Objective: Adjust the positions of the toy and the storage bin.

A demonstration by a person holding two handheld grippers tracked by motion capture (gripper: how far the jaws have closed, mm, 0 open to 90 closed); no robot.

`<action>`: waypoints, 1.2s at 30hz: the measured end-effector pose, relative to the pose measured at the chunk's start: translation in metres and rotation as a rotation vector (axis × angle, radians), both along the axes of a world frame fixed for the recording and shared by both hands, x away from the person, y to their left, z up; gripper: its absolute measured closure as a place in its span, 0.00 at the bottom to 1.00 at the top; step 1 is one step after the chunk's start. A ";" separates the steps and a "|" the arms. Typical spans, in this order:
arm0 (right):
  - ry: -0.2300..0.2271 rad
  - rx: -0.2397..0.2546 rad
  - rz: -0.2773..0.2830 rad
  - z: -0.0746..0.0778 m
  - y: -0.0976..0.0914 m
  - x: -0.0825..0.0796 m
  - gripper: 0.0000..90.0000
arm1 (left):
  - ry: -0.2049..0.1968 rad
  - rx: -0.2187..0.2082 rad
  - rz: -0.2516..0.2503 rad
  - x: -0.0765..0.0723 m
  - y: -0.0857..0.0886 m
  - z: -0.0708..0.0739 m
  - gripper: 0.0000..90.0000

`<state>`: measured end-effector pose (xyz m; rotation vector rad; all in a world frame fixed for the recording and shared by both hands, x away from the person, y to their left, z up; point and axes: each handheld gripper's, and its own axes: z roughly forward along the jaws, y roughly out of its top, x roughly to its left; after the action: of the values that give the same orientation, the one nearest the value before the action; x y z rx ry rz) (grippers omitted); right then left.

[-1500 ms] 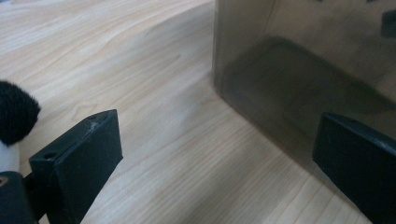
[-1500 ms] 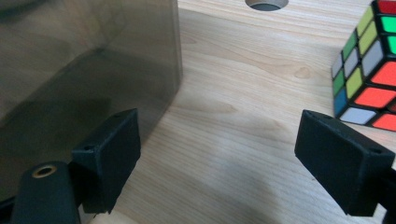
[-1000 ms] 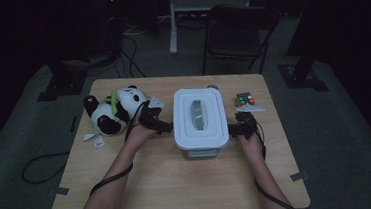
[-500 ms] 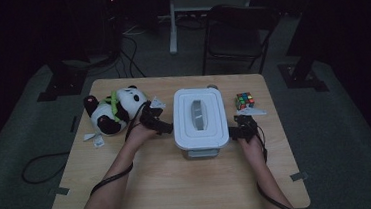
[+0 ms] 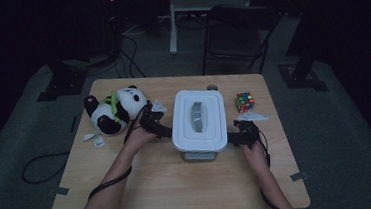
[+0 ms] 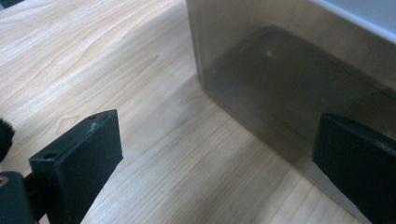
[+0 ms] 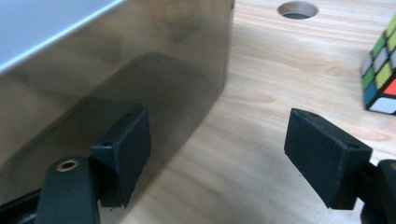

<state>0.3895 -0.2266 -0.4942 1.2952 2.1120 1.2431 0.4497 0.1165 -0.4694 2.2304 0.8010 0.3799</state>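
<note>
Box [image 5: 198, 119] blocks between both tools.

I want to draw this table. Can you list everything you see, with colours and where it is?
Clear plastic storage box with white lid: one, table middle.
Black-and-white plush panda with green strap: one, far left.
Multicoloured puzzle cube: one, far right.
White paper tags: a few, near the panda.
Light wooden table: one.
Dark folding chair: one, behind the table.
Left gripper: black, jaws open, at the box's left side.
Right gripper: black, jaws open, at its right side.
</note>
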 end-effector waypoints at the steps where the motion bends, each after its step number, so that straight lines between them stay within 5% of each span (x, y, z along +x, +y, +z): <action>1: 0.001 -0.001 0.006 0.000 0.001 -0.002 0.25 | -0.001 0.003 0.001 -0.001 0.000 0.000 0.03; 20: -0.004 -0.020 0.068 0.002 0.009 -0.037 0.25 | -0.017 0.027 -0.012 -0.034 0.009 0.003 0.03; 36: -0.004 0.017 0.092 -0.001 0.012 -0.060 0.25 | -0.020 0.035 -0.031 -0.061 0.014 0.003 0.03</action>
<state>0.3292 -0.2149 -0.4949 1.2140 2.1853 1.3026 0.3888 0.1308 -0.4665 2.2654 0.7531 0.4037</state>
